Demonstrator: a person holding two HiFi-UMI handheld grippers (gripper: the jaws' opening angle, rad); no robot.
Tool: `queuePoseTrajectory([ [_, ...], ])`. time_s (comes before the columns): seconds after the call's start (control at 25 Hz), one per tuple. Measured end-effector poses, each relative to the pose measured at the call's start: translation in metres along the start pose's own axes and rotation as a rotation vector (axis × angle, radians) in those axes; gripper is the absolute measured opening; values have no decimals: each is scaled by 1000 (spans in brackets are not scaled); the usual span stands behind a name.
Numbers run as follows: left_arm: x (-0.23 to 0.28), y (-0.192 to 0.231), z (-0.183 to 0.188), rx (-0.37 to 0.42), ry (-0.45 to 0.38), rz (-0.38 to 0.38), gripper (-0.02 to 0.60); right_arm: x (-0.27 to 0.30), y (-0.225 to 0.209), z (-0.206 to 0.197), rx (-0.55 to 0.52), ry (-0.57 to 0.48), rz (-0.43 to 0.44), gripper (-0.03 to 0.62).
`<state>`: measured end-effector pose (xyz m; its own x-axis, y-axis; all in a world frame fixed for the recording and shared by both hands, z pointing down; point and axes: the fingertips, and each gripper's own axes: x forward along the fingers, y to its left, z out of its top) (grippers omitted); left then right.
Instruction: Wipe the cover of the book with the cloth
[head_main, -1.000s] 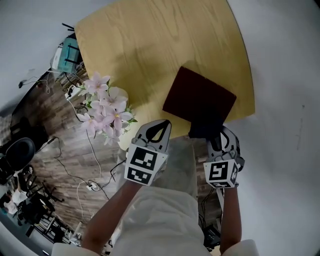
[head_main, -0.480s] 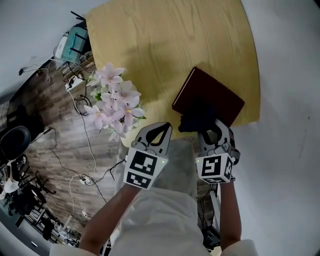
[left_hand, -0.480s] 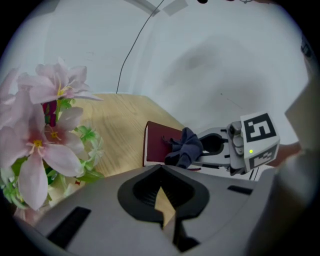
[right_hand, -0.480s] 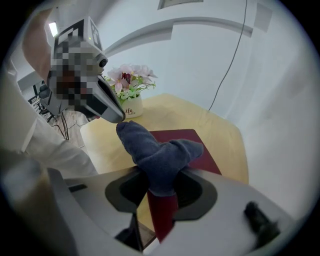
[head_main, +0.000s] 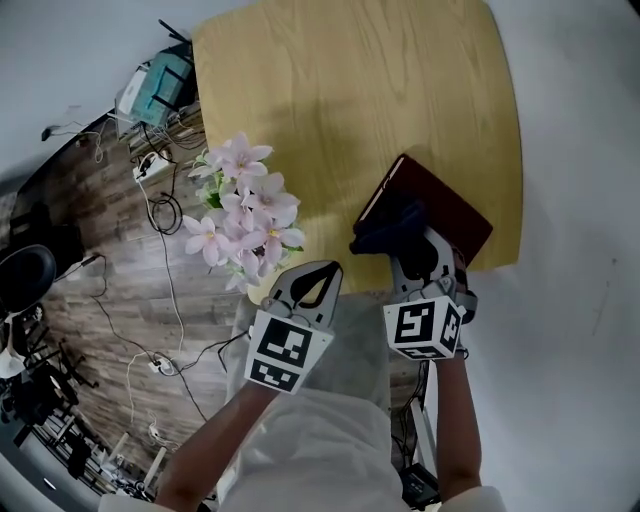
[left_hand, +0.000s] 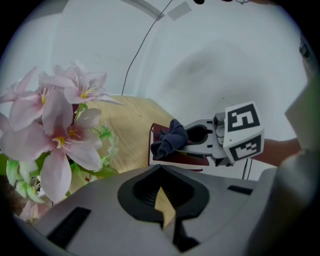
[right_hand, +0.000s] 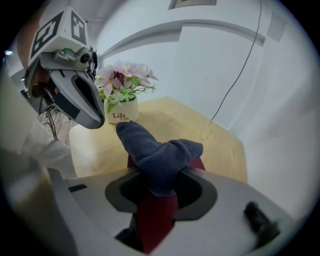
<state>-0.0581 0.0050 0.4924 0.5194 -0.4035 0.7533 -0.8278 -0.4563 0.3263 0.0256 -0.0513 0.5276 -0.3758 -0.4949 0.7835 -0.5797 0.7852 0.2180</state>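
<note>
Two grippers in view, each with a square-marker cube. The right gripper (head_main: 408, 246) has its jaws clamped on a bunched dark-blue cloth (head_main: 383, 232), which sticks out past the tips. The cloth lies over the 8 o'clock end of the dark-red book (head_main: 452, 207). The book lies flat near the 4 o'clock corner of the light wood table (head_main: 350, 90), with one corner close to the table edge. No title can be read on the cover.

The left gripper (head_main: 322, 270) has its jaws together with nothing between them; only a thin sliver of table shows through. It hangs off the table edge at 7 o'clock from the book, well apart from it.

Only readable text: "Life", printed twice on the white pot (right_hand: 119, 111) holding the pink flowers (head_main: 243, 203). The pot stands at the table edge, 9 o'clock from the book and just beside the left gripper.

Past the table at 9 to 10 o'clock there are loose cables (head_main: 168, 262) on a wood-pattern floor and a teal box (head_main: 160, 85). A thin wire (right_hand: 245, 65) runs down the white wall behind.
</note>
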Motion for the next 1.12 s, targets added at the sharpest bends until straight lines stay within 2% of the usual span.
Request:
queuePoseTrajectory([
  [0.24,-1,-4,1,9,-3,-8,11,11,-36,0,51,0,-44,149],
  [0.48,-1,-5,0,22,4,-15,11,17,-65,-11,146,29,-101,149],
  [1.12,10,-24,2,75,29,-62,11,-19,-102,-86,331,146,-233,149],
])
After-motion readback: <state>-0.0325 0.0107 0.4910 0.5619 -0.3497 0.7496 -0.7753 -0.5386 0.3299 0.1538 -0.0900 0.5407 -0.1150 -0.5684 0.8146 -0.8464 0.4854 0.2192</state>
